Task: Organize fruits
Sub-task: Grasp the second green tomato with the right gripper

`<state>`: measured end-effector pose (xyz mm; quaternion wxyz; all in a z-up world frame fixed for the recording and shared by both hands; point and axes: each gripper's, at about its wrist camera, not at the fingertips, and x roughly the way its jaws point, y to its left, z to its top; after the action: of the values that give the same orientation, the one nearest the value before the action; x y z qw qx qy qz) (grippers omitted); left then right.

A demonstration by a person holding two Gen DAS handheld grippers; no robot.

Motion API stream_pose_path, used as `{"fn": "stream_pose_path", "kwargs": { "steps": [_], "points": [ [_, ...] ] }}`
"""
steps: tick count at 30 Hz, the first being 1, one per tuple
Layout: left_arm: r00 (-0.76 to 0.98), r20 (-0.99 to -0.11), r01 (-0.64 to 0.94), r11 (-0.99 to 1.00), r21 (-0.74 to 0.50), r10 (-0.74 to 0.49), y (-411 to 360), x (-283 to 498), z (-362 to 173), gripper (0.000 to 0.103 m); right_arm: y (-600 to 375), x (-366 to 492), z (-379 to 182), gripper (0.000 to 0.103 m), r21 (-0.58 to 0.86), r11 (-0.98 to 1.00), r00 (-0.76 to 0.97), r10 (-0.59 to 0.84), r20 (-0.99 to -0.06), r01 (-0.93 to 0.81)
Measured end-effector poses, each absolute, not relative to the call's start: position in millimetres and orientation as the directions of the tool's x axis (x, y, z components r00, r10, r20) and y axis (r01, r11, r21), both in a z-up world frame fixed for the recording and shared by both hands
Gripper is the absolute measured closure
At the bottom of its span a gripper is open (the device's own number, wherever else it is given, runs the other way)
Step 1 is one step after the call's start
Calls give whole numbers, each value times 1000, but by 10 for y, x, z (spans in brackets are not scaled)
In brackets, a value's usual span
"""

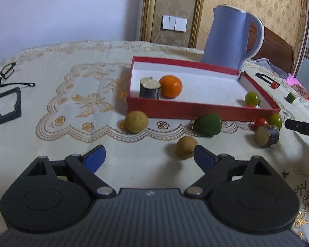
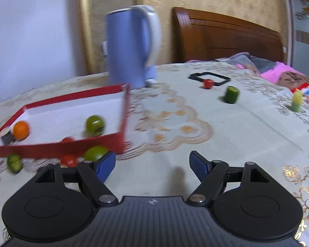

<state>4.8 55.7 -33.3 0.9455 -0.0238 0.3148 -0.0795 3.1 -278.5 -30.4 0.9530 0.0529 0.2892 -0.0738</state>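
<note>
Left gripper (image 1: 150, 154) low over the bench (image 1: 76, 144), blue fingers (image 1: 95, 158) spread wide, nothing between them. Small brown fruit (image 1: 186, 146) just ahead, tucked right against the inner edge of the right-hand finger, outside any grip. Further out, a yellowish round fruit (image 1: 136, 121) and a green fruit (image 1: 208, 125) near the front wall of the red box (image 1: 195, 111). Inside the box: an orange (image 1: 171, 86) touching a dark-skinned cut chunk (image 1: 150, 88) at the left, a green tomato (image 1: 252, 98) at the right. Off the box's right corner, a red cherry tomato (image 1: 261, 122), another green tomato (image 1: 276, 121) and a second cut chunk (image 1: 266, 136) on its side. Right gripper (image 2: 152, 163) also spread wide and empty, only bare cloth between its fingers; box corner and a green tomato (image 2: 95, 152) just beyond the left finger. Blue kettle (image 2: 131, 47) behind the box; blurred view here.
</note>
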Motion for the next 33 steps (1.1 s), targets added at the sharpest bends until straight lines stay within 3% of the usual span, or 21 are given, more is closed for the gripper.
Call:
{"fn": "stream_pose_path", "kwargs": {
  "steps": [12,23,27,33],
  "points": [
    [786,-601,132,989,-67,-145,474,141,-372,1,-2499,155,-343,25,49,996,811,-32,-585,75],
    [784,-604,139,989,-51,-141,439,147,-403,0,-2355,365,-415,51,33,999,788,-14,-616,43],
    [784,-604,138,989,-54,-143,440,144,-407,0,-2346,379,-427,69,31,999,785,-9,-620,36],
    [784,-604,138,989,-59,-146,458,142,-406,0,-2412,363,-420,70,78,996,791,18,-611,37]
  ]
}}
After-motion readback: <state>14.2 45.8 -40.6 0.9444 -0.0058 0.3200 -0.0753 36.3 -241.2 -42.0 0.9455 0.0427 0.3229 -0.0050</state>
